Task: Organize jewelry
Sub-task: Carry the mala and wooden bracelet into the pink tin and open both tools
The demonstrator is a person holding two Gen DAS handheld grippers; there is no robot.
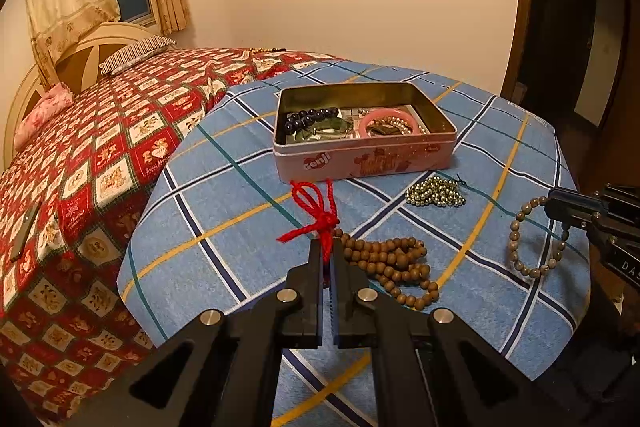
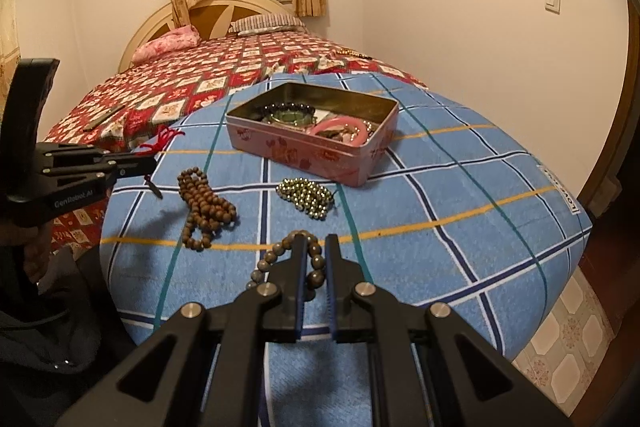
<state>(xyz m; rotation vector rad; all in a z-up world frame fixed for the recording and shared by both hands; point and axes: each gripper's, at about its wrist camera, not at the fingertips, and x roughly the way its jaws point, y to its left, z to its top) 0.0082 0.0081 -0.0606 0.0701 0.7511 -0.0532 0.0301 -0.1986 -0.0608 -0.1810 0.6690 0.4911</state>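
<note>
An open pink tin (image 1: 362, 159) (image 2: 304, 151) on the blue plaid cloth (image 1: 224, 227) holds dark beads, green pieces and a pink bangle (image 1: 390, 115). My left gripper (image 1: 327, 247) is shut on a red knotted cord (image 1: 316, 207) and holds it above the cloth, as the right wrist view (image 2: 162, 139) shows. My right gripper (image 2: 316, 243) is shut on a grey-brown bead bracelet (image 2: 280, 255) (image 1: 524, 239). A brown wooden bead string (image 1: 392, 263) (image 2: 204, 203) and a pile of gold-green beads (image 1: 436, 191) (image 2: 308, 193) lie in front of the tin.
The cloth covers the foot of a bed with a red patterned spread (image 1: 100, 163). A dark flat object (image 2: 102, 117) lies on the spread. Pillows (image 2: 168, 45) lie at the headboard. A doorway (image 1: 568, 27) is on the right.
</note>
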